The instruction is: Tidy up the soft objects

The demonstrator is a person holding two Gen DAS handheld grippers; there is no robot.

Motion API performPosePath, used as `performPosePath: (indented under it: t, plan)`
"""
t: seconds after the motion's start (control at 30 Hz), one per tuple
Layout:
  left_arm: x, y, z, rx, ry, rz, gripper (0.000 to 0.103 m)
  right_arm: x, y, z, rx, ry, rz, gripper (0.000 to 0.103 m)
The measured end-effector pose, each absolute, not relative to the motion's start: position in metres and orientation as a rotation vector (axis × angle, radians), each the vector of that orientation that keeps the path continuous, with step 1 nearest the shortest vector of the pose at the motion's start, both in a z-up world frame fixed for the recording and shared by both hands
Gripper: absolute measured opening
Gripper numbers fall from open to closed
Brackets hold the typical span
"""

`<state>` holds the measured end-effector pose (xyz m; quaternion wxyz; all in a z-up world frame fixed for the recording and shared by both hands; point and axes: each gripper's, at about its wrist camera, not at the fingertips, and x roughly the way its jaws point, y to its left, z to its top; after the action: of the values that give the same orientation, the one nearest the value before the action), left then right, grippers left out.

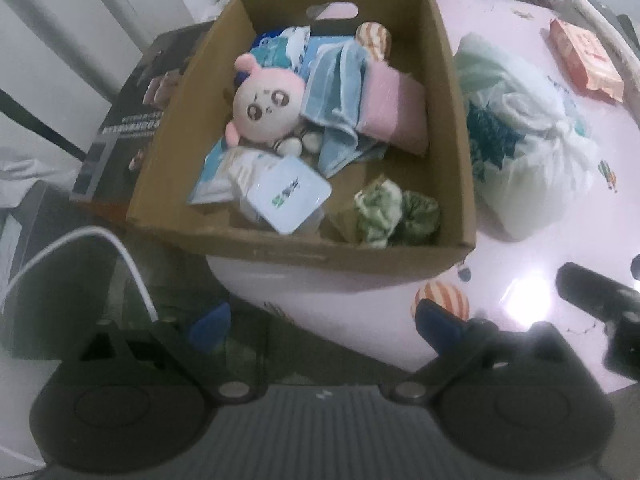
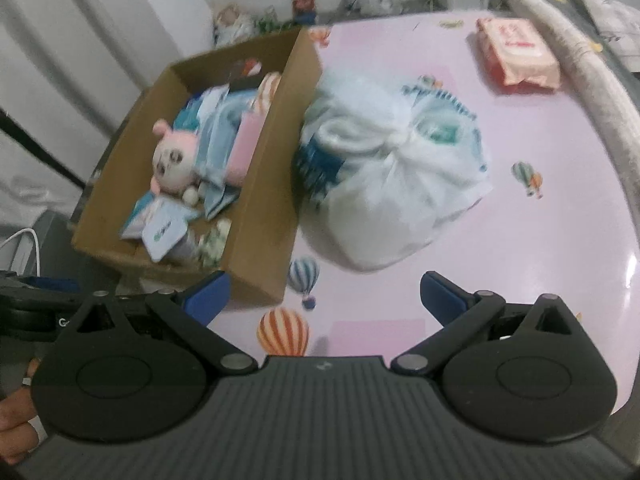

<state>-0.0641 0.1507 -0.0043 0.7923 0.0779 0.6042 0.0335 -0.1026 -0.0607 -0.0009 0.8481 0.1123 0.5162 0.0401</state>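
Both grippers are empty w/ fingers spread wide: the left gripper point(image 1: 322, 322) hangs short of the near wall of the cardboard box point(image 1: 280, 246), the right gripper point(image 2: 324, 294) over the pink tablecloth point(image 2: 540, 248) in front of the tied white plastic bag point(image 2: 400, 184).

The soft things are mostly in the box already: a pink plush toy point(image 1: 266, 106), a blue towel point(image 1: 340, 92) draped partly over a pink folded cloth point(image 1: 394, 108), a green scrunched cloth point(image 1: 396, 214) in the near right corner, plus flat white-and-blue packets point(image 1: 288, 196). Still out on the table: the bag, touching the box's right wall, and a red-orange tissue pack point(image 2: 518, 52) well apart at the far side.

Handling, as a judgement: the bag looks light, squashy and slippery; its film would likely slide between pads, so the knotted gather on top is the sensible hold. The plush should compress easily, best pinched at an ear or limb. The towels are limp and will trail, so grab a bunched fold.

Hard to make out: the bag's contents show only as dark teal and white shapes through the film, prob. cloth. Small round pale bits under the plush are unclear. The right-wrist view is motion-blurred, and the box's near wall hides its front floor.
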Motion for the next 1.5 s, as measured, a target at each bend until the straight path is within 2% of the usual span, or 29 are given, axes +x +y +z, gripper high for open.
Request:
performPosePath:
  t: [0.43,1.5]
  plan:
    - [-0.067,0.176,-0.023,0.183,1.312,0.109,0.1,-0.094,-0.023,-0.027,0.168,1.191,0.138,0.102]
    - [-0.061,0.174,-0.016,0.232,1.261,0.041,0.1,-0.097,-0.005,-0.021,0.125,1.151,0.043,0.102]
